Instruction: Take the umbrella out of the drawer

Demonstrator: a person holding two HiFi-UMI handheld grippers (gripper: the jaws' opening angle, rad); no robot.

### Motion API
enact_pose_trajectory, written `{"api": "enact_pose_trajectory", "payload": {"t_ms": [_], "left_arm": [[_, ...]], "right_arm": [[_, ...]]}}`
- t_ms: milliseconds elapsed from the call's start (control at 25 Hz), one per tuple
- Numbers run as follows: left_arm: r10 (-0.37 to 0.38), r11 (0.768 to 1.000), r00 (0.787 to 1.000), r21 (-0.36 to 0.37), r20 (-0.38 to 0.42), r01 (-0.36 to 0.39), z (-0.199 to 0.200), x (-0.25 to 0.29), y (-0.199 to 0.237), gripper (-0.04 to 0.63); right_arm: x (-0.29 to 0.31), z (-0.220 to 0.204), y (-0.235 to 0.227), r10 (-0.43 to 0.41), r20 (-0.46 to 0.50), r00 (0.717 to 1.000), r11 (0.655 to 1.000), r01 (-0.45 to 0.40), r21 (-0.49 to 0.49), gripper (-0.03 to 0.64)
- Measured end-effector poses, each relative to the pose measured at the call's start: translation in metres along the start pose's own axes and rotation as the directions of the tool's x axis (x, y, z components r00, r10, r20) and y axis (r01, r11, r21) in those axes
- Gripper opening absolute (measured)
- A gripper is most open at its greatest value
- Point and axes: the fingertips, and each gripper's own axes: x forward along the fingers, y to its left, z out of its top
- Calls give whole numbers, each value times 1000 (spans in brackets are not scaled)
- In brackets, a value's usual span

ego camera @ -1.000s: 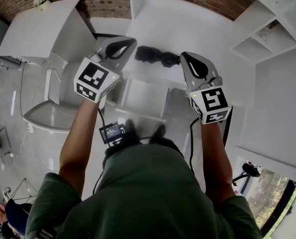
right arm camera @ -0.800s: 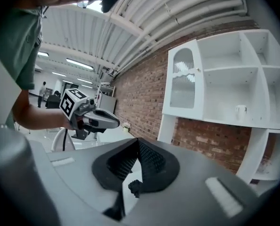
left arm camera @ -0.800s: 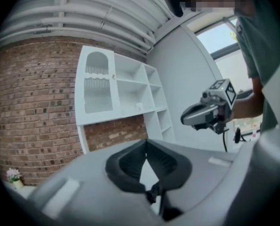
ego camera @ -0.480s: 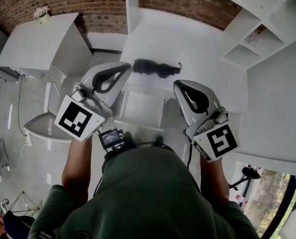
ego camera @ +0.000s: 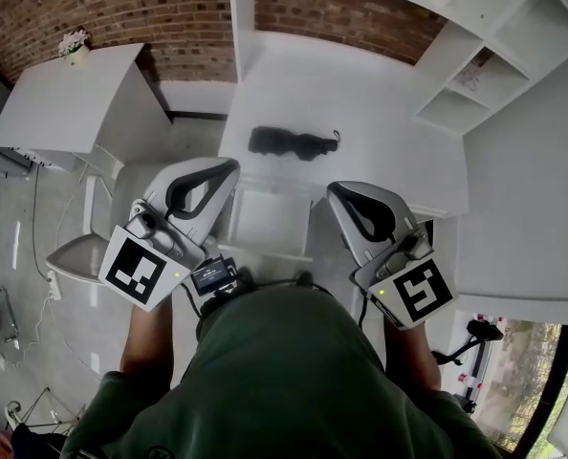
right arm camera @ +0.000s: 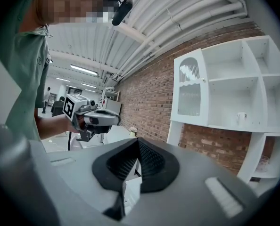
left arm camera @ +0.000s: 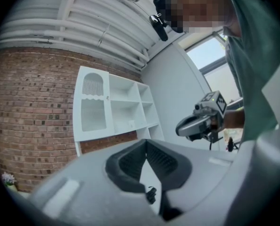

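The black folded umbrella (ego camera: 289,143) lies on the white desk top (ego camera: 380,113), beyond the open white drawer (ego camera: 270,220), which looks empty. My left gripper (ego camera: 230,166) is held up close to my body, left of the drawer, its jaws shut with nothing between them. My right gripper (ego camera: 334,191) is at the drawer's right, also shut and empty. Both are well short of the umbrella. The left gripper view has its own shut jaws (left arm camera: 145,142) aimed level at the shelf unit, with the right gripper (left arm camera: 180,130) beside it. The right gripper view shows its shut jaws (right arm camera: 137,140) and the left gripper (right arm camera: 116,119).
A white shelf unit (ego camera: 485,75) stands at the desk's right against the brick wall (ego camera: 121,8). A white side table (ego camera: 64,89) with a small flower pot (ego camera: 72,44) is at the left, and a white chair (ego camera: 93,237) sits beside the desk.
Both grippers have drawn back from the desk toward my body and risen, still shut. The umbrella has stayed on the desk top.
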Motion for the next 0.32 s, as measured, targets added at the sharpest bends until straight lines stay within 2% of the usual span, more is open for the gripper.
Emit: {"api": "enact_pose_trajectory", "payload": {"t_ms": [320], "left_arm": [[-15, 1000, 1000, -19, -7, 15, -6, -6, -2, 3]], "right_arm": [[1, 5, 2, -40, 8, 999, 998, 40, 40, 5]]}}
